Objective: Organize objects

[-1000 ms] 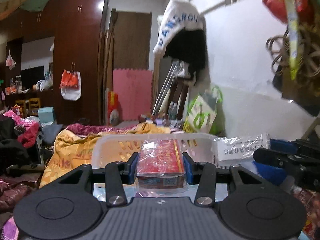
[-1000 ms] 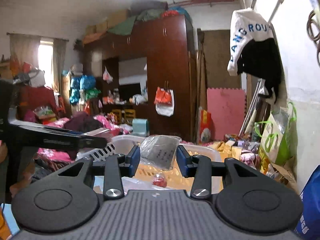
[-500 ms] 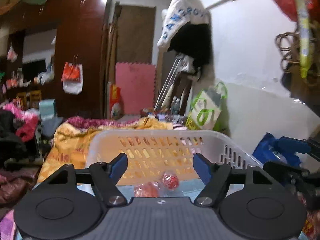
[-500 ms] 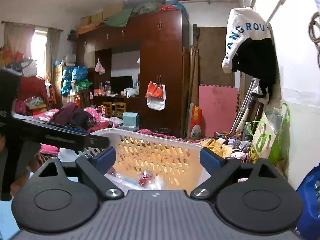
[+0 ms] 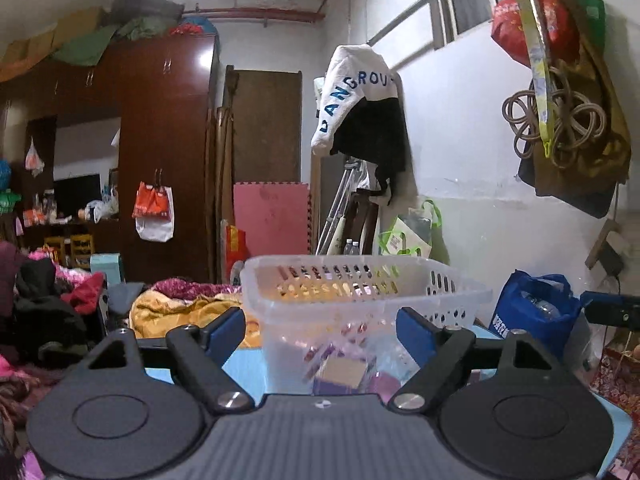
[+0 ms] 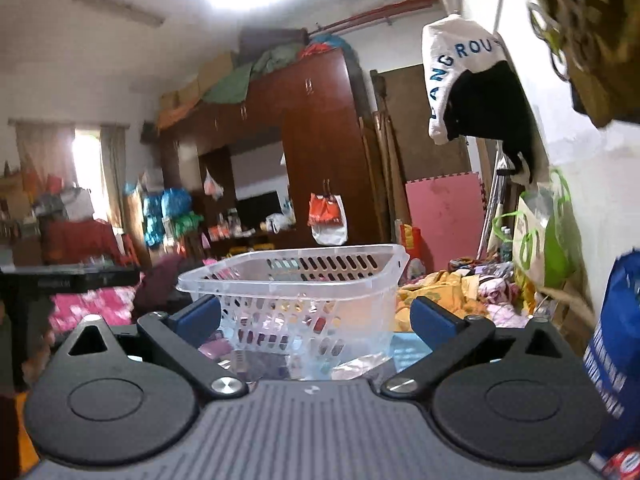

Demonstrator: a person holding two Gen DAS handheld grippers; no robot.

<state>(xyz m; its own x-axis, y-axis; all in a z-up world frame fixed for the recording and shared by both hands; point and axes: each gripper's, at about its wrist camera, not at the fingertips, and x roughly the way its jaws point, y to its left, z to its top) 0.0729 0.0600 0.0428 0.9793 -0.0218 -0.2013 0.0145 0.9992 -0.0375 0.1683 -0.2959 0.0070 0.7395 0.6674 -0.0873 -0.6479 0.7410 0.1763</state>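
Observation:
A translucent white slotted basket (image 5: 360, 292) stands on the light blue table (image 5: 244, 364) straight ahead of my left gripper (image 5: 322, 332). Red, purple and clear packets (image 5: 344, 368) show blurred through its front wall. The left jaws are opening, with nothing between the blue pads. In the right wrist view the same basket (image 6: 296, 280) stands just beyond my right gripper (image 6: 316, 318). Its jaws are also opening, very wide, and hold nothing. Clear wrapping (image 6: 360, 360) and a purple packet (image 6: 216, 348) lie at the basket's foot.
A blue shopping bag (image 5: 536, 312) stands right of the basket, against the white wall. Crumpled yellow and pink bedding (image 5: 176, 312) lies behind the table. A dark wardrobe (image 6: 320, 152) fills the back of the room. Bags and a coiled rope (image 5: 556, 120) hang on the right wall.
A second ago the left gripper held a red packet and the right a clear bag over the basket. Both let go, their jaws spread, and both grippers drew back and lower.

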